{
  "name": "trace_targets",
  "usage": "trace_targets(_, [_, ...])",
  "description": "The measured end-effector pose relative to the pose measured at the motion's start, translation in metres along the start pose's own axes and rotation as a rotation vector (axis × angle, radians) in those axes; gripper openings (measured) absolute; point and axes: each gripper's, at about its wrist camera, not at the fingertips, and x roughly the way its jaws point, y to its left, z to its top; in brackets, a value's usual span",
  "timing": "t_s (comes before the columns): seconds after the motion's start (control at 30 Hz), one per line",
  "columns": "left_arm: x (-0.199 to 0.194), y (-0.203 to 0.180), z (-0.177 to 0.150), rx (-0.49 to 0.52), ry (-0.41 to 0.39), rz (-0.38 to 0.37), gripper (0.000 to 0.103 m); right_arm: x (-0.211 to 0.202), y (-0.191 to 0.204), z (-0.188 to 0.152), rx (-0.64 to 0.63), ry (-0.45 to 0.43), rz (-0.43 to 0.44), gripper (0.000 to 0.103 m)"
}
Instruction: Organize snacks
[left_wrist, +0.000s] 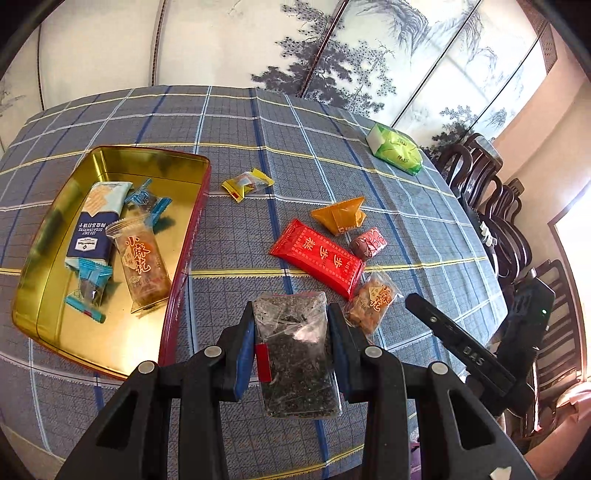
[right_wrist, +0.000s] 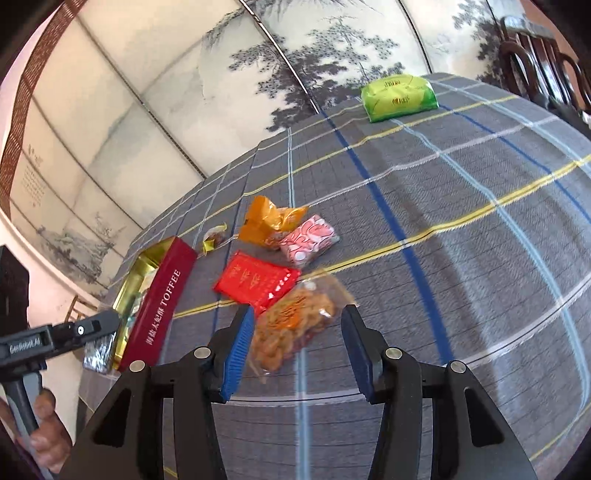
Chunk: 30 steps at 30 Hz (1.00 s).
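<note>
Gold-lined and red-walled, the toffee tin (left_wrist: 177, 266) sits on the checked table (left_wrist: 406, 184) with part of the job already inside it: a blue soda cracker pack (left_wrist: 98, 225), a clear-wrapped fried twist pack (left_wrist: 142, 266) and a few small blue-wrapped sweets (left_wrist: 90, 286). My left hand-held gripper (left_wrist: 291, 339) is clenched on a clear packet of dark flaky snack (left_wrist: 295, 354), held clear of the cloth just beside the tin's near corner; I judge this one is on its way in.

Left on the table are a yellow sweet (left_wrist: 245, 184), an orange pouch (left_wrist: 341, 218), a pink patterned sweet (left_wrist: 369, 243), a red bar packet (left_wrist: 319, 258) and a second fried twist pack (right_wrist: 291, 328). A green packet (left_wrist: 397, 151) lies well apart at the far edge.

My right hand-held gripper (right_wrist: 297, 347) is released, its jaws standing apart around the near end of that second twist pack without pressing on it.

Roughly half is sorted, by my reckoning.
</note>
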Motion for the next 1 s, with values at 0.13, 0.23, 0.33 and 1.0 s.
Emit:
trace_targets(0.13, [-0.008,0.007,-0.006,-0.001,-0.003,-0.012,0.032,0.029,0.023,0.000,0.046,0.006,-0.128,0.055])
trace_targets(0.23, [-0.011,0.013,-0.009,-0.002,0.000,-0.012,0.031,0.043,0.039,0.000,0.020,-0.023,-0.214,0.069])
trace_targets(0.33, [-0.013,0.017,-0.011,-0.006,0.001,-0.027,0.008,0.055,0.050,-0.005,-0.038,-0.033,-0.308,0.073])
trace_targets(1.0, [0.053,-0.006,-0.015,0.067,0.129,0.126,0.065,0.043,0.000,0.000,-0.170,0.041,-0.192,0.048])
